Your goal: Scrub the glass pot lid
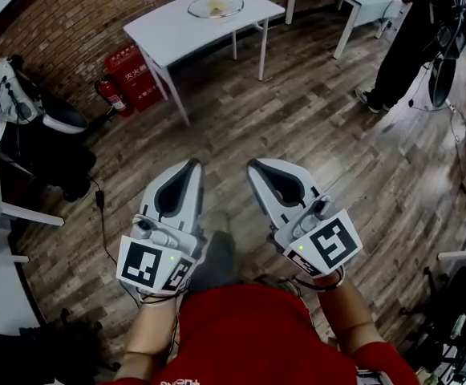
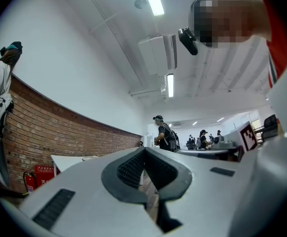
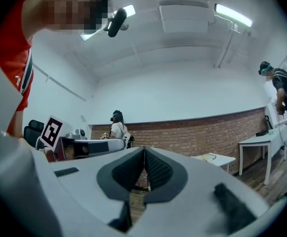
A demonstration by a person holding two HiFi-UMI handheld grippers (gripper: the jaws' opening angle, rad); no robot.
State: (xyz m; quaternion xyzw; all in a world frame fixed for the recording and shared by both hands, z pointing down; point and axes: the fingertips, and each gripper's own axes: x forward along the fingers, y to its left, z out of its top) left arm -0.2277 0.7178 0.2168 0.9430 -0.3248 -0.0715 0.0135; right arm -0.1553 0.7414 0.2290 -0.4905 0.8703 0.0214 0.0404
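Left claw [image 1: 191, 167] and right claw [image 1: 255, 167] are both pressed together, empty. Glass pot lid [image 1: 216, 6] sits on the white table [image 1: 168, 34] at the frame's top center, well apart, so I'd say get close before opening anything.

Glass pot lid [image 1: 216, 6], apparently, on table [image 1: 168, 32]

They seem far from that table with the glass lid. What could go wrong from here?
The black cable trailing over the floor could cause a stumble on the way to the white table. The glass lid lies there; the left tool and right tool, both shut and empty, might shove it off.
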